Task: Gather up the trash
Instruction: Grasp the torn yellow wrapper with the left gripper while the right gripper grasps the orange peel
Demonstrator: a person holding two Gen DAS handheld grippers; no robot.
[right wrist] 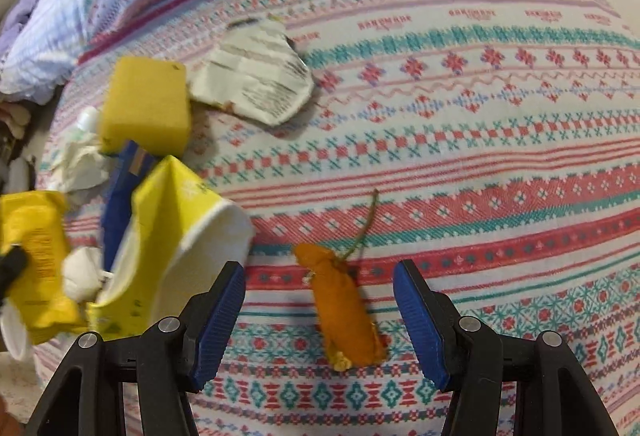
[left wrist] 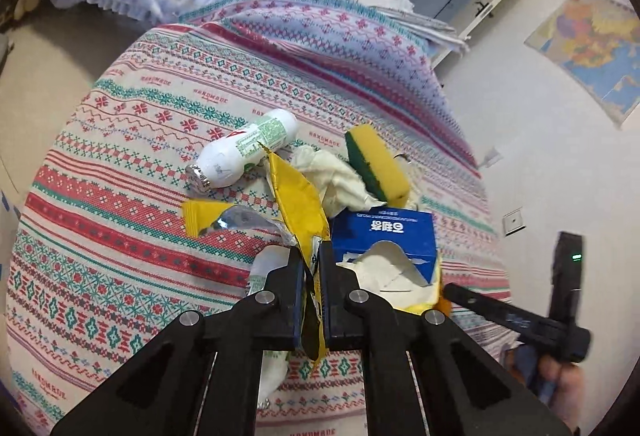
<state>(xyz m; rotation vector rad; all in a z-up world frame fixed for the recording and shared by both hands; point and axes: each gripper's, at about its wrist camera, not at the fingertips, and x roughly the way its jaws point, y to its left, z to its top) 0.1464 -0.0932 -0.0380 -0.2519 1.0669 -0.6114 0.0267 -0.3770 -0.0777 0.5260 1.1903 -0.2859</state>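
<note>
Left gripper (left wrist: 311,268) jaws pinch yellow wrapper (left wrist: 298,195); right gripper (right wrist: 319,282) jaws spread around orange peel (right wrist: 340,300) on bedspread (right wrist: 480,155).

Left gripper (left wrist: 311,268) jaws nearly together — right gripper (right wrist: 319,290) jaws wide apart.

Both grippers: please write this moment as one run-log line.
left gripper: shut on yellow wrapper | right gripper: open around orange peel | patterned bedspread

Bedspread (left wrist: 168,107): showing the repeating woven word "HANDMADE" in red.
Blue carton (left wrist: 384,236): carrying white Chinese characters, upside down, not legible.
Crumpled paper (right wrist: 256,79): bearing printed lines too blurred for reading.
</note>
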